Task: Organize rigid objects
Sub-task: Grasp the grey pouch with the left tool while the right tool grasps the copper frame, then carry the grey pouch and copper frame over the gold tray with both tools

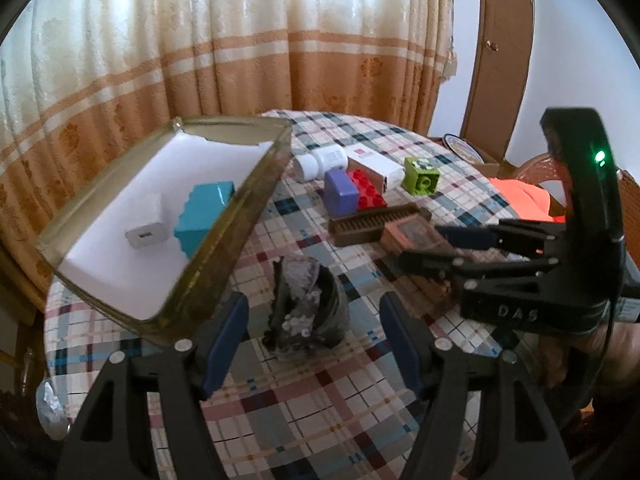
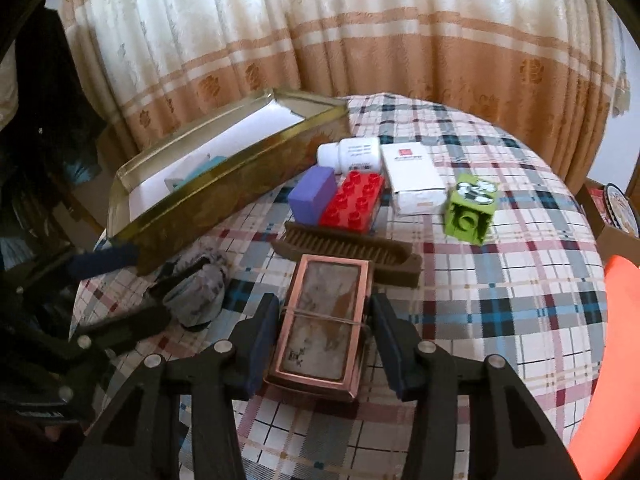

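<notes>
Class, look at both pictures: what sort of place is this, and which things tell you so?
Probably a room in a home: floor-length patterned curtains, a table under a checked tablecloth, and a wooden door.

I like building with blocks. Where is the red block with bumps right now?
The red studded plastic brick lies mid-table in the right wrist view, beside the purple block, with the white pill bottle behind it and the brown ridged wooden tray in front.

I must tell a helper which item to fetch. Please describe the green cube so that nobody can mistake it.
Find the gold tin on the checked tablecloth. Right of it lies a cluster of items; the green cube stands apart at its right end, beside the white box, the only lime-green piece.
</notes>
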Demonstrator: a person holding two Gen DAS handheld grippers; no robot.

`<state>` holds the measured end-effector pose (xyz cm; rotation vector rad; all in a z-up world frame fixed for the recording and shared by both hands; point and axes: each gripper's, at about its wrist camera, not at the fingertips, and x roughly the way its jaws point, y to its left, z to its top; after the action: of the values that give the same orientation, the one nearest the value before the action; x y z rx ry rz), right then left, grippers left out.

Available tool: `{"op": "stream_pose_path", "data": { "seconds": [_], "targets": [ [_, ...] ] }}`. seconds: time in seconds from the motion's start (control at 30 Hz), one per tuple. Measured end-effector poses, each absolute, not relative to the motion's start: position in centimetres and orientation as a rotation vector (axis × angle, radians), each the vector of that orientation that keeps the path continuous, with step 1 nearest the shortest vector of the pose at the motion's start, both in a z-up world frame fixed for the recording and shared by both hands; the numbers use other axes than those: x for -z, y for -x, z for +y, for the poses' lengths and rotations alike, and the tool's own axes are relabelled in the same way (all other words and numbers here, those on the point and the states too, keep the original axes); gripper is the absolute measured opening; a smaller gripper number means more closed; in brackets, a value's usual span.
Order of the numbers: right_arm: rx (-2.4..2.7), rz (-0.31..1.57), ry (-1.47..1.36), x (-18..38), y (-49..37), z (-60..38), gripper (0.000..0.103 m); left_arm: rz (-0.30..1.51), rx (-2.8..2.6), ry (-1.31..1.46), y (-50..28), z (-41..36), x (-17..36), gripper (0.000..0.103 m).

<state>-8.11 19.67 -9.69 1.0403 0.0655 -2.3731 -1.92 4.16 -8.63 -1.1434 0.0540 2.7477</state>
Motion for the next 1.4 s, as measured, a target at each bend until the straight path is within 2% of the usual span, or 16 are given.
{"op": "stream_pose_path", "data": {
  "seconds": [0.2, 0.37, 0.4, 0.43, 0.53, 0.57, 0.67, 0.87, 1.4],
  "targets": [
    [2.424, -0.009, -1.02, 9.3, 8.2, 20.7, 0.05, 0.033, -2.723, 1.191, 3.4, 4.0, 9.5, 0.068],
    [2.422, -0.011, -1.021, 9.3, 8.3, 20.7, 0.05, 0.071, -2.689, 1.273, 4.6, 4.6, 10.6, 0.063],
    [2.417, -0.011, -1.025, 9.4, 8.3, 20.6, 0.05, 0.064, -2.686, 1.321, 4.9, 4.5, 11.0, 0.061],
    [2.416, -0.01, -1.025, 9.3, 8.3, 20.6, 0.05, 0.041, -2.68, 1.327, 5.0, 4.3, 11.1, 0.053],
    [2.41, -0.002, -1.028, 9.4, 8.2, 20.5, 0.05, -0.038, -2.67, 1.325, 5.1, 3.4, 11.3, 0.051],
    [2.409, 0.003, -1.029, 9.4, 8.2, 20.4, 0.05, -0.038, -2.665, 1.318, 5.0, 3.4, 11.3, 0.047],
    [2.407, 0.008, -1.029, 9.5, 8.3, 20.4, 0.05, 0.026, -2.673, 1.285, 4.5, 4.2, 11.2, 0.044],
    [2.411, 0.016, -1.018, 9.5, 8.2, 20.4, 0.05, 0.14, -2.709, 1.197, 3.6, 5.3, 10.6, 0.043],
    [2.412, 0.009, -0.994, 9.3, 8.0, 20.5, 0.05, 0.099, -2.758, 1.095, 3.2, 4.8, 9.9, 0.043]
  ]
}}
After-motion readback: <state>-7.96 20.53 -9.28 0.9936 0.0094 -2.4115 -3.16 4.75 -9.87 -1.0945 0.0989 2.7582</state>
